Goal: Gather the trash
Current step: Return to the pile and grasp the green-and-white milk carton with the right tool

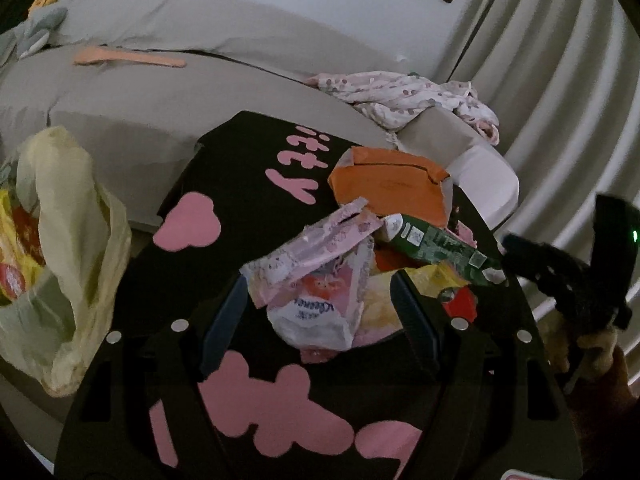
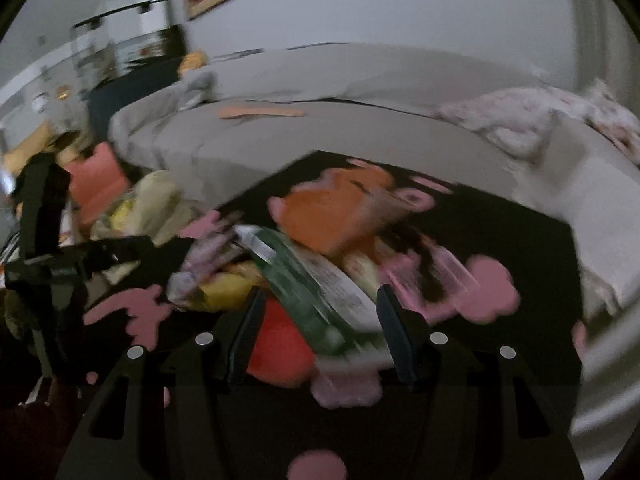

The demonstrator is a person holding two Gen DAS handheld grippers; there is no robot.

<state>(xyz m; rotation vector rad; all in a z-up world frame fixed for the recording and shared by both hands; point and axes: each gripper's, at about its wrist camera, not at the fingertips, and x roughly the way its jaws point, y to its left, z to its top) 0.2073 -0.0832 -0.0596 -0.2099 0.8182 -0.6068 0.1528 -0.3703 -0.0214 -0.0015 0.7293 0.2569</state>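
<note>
A pile of trash is seen on the black counter (image 1: 248,168) w/ pink shapes, next to a gray sofa (image 1: 160,92). The left gripper (image 1: 320,312) has its jaws apart around a pink tissue pack (image 1: 320,280). The right gripper (image 2: 320,332) has jaws apart around a green carton (image 2: 304,296); that view is blurry. A yellowish bag (image 1: 68,216) is seen at the left.

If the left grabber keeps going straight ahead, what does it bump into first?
Most likely the crumpled Kleenex tissue pack. It lies right between the open fingers of the left gripper, at the near edge of the trash pile on the black table. Depth is hard to judge.
</note>
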